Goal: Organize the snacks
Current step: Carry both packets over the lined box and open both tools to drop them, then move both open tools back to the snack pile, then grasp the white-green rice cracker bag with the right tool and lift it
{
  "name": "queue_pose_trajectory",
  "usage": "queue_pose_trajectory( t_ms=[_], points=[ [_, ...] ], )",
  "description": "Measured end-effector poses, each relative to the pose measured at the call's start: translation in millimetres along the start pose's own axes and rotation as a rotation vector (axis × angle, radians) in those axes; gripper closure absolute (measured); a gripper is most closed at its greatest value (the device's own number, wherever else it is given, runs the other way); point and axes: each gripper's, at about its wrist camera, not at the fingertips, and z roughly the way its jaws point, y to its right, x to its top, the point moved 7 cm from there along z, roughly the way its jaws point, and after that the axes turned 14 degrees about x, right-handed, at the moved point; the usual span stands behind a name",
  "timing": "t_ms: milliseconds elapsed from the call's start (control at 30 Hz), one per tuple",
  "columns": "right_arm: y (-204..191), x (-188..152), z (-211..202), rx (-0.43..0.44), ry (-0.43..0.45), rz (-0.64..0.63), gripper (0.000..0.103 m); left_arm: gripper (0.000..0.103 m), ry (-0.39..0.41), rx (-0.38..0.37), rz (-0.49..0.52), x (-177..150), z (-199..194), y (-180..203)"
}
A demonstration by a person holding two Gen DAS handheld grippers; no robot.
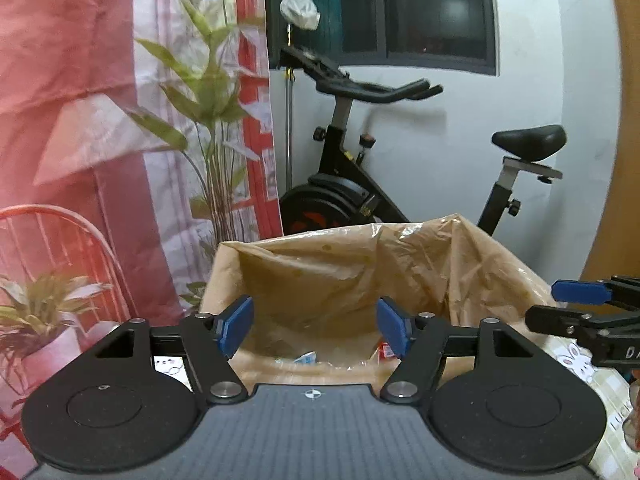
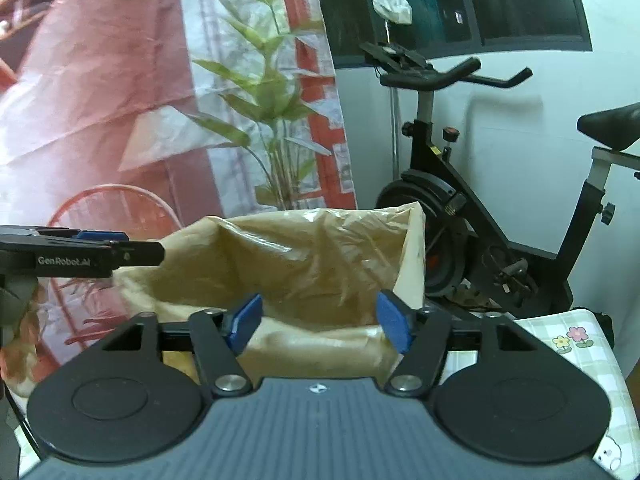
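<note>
A box lined with a tan plastic bag (image 1: pixel 340 272) stands open in front of both grippers. Down in the bag lie a blue-and-white snack packet (image 1: pixel 306 357) and a red packet (image 1: pixel 386 350). My left gripper (image 1: pixel 315 328) is open over the near rim, with nothing between its blue pads. The right gripper (image 1: pixel 542 303) pokes in from the right edge of the left wrist view. In the right wrist view, my right gripper (image 2: pixel 319 323) is open and empty over the same bag (image 2: pixel 300 264), and the left gripper (image 2: pixel 144 245) reaches in from the left.
A black exercise bike (image 1: pixel 352 184) stands behind the box against a white wall. A tall green plant (image 1: pixel 212 120), a red wire chair (image 1: pixel 48 240) and a red-and-white curtain are to the left. A checked tablecloth with flower prints (image 2: pixel 576 340) lies under the box.
</note>
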Motion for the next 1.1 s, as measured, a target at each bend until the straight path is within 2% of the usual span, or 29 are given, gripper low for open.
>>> queue_pose_trajectory(
  t_ms=[67,367,567,767,867,1000,1100],
  points=[
    [-7,-5,-14,0.021,0.010,0.022,0.028,0.032,0.013,-0.003,0.000,-6,-19,-6],
    [-31,-51,-55,0.044,-0.006,0.039,0.028,0.032,0.034,-0.009,0.016,-59,-76,-16],
    [-54,-103,-63,0.051,-0.016,0.062,0.013,0.032,0.011,0.016,0.015,-109,-94,-17],
    [-78,-159,-60,0.055,-0.049,0.139,0.010,0.032,-0.032,0.003,-0.012,-150,-94,-14],
    [-90,-175,-56,0.043,-0.038,0.147,0.009,0.032,-0.040,0.009,-0.022,-164,-90,-18],
    [-96,-197,-50,0.030,-0.053,0.221,0.007,0.032,-0.071,-0.003,-0.025,-179,-85,-21],
    [-99,-201,-42,0.027,-0.066,0.219,0.005,0.032,-0.074,-0.007,-0.032,-184,-84,-23]
  ],
)
